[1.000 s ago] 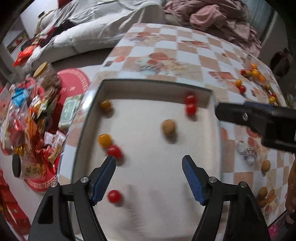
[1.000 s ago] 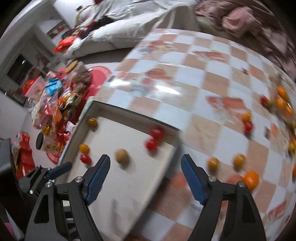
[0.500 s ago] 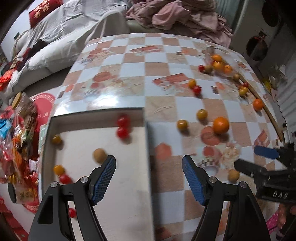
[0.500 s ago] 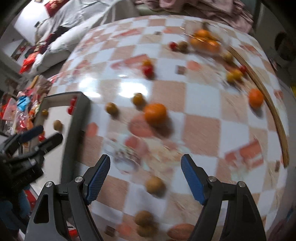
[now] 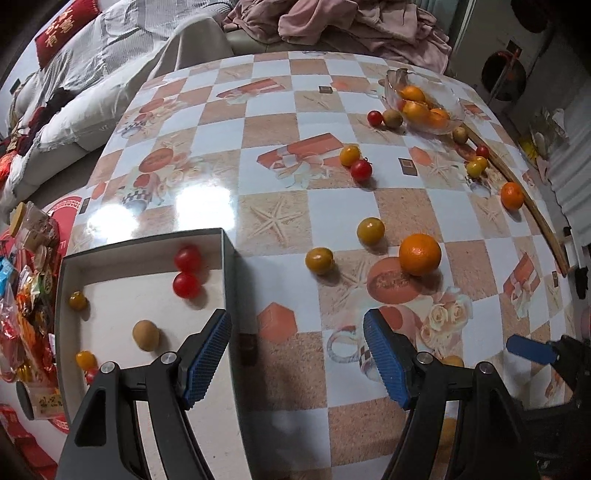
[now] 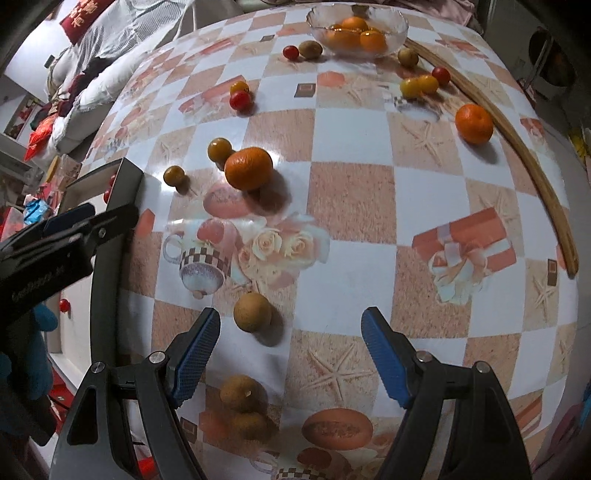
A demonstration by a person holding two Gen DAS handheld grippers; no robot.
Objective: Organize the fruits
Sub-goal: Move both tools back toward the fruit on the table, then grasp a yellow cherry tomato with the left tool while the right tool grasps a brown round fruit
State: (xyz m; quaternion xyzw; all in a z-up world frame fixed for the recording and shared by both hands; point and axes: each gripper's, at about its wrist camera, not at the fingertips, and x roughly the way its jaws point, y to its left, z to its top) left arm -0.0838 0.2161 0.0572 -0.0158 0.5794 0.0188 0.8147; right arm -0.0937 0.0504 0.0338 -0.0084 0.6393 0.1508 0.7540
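Nearest to me, my right hand-held gripper [image 6: 291,354] hangs over the desk [image 6: 351,206] with its jaws spread and nothing between the pads; a brown longan [image 6: 252,312] sits just ahead of its left finger, with a small cluster of longans [image 6: 243,406] closer in beneath it. I judge these light, with a thin brittle shell that could crack under a hard squeeze, so I would close across the widest part, gently. My left hand-held gripper [image 5: 297,356] is likewise released and empty, straddling the right wall of the box [image 5: 236,280], which already holds two red cherry tomatoes [image 5: 186,273], a longan and some small yellow ones. Further out lies the orange [image 6: 248,168], with two yellow cherry tomatoes [image 6: 219,149] just beside it; the orange looks firm and heavier, its peel giving decent grip, while the tomatoes seem smooth, soft and prone to rolling or bursting. All are near-round, so there is no real long axis to line up; the orange's stem dimple seems to face up and slightly towards me. Beyond, a second orange [image 6: 474,123] lies near the wooden strip [image 6: 532,166], and farthest, the glass bowl [image 6: 397,22] holds more oranges.
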